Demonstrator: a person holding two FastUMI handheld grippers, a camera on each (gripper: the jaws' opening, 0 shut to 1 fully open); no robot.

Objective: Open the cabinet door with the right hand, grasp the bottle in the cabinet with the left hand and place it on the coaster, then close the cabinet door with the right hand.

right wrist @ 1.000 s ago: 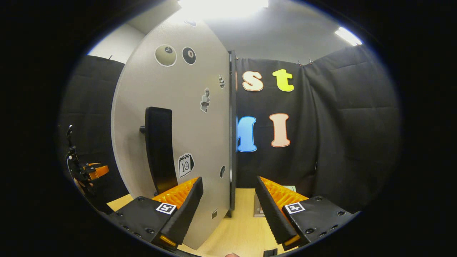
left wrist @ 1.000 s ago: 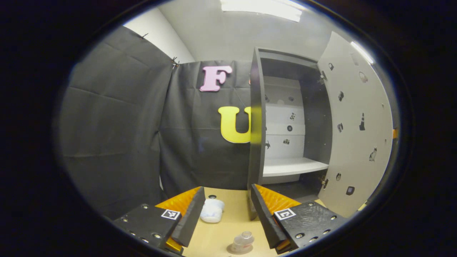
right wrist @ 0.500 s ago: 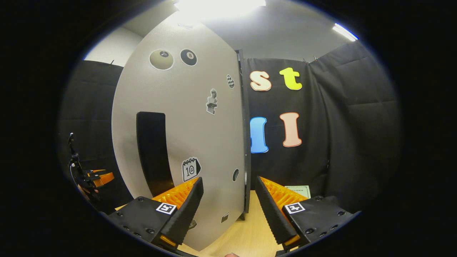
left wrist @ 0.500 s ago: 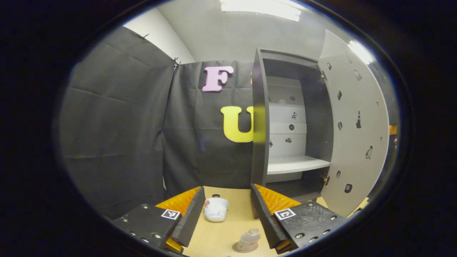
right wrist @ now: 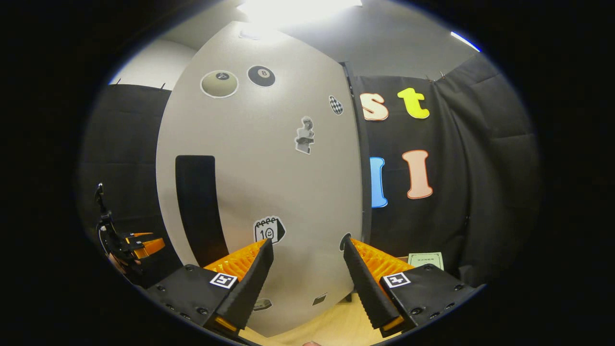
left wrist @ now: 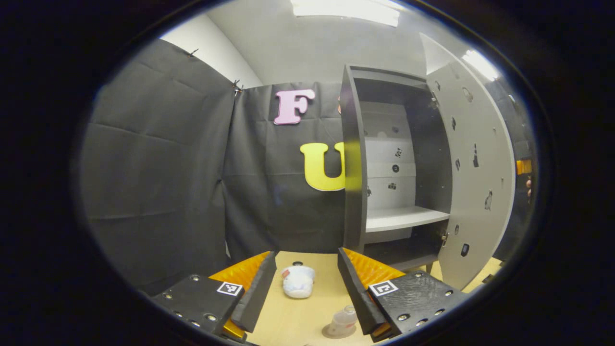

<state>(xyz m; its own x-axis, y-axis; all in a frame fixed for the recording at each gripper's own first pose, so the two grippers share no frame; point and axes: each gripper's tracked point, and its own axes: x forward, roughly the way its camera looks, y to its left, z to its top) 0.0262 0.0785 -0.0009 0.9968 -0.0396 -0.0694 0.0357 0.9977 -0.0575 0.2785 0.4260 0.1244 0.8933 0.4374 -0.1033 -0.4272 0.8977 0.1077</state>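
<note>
Left gripper (left wrist: pixel 302 283) is hanging with jaws spread, gripping nothing; bottle (left wrist: pixel 343 323) is sitting on the coaster (left wrist: pixel 331 333) on the table (left wrist: pixel 293 317). Right gripper (right wrist: pixel 307 281) is also gaping, facing the half-open cabinet door (right wrist: pixel 269 178).

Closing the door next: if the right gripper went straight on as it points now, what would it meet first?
Most likely the outer face of the cabinet door, dead ahead of the open right gripper, right of the black handle. Depth is uncertain.
</note>
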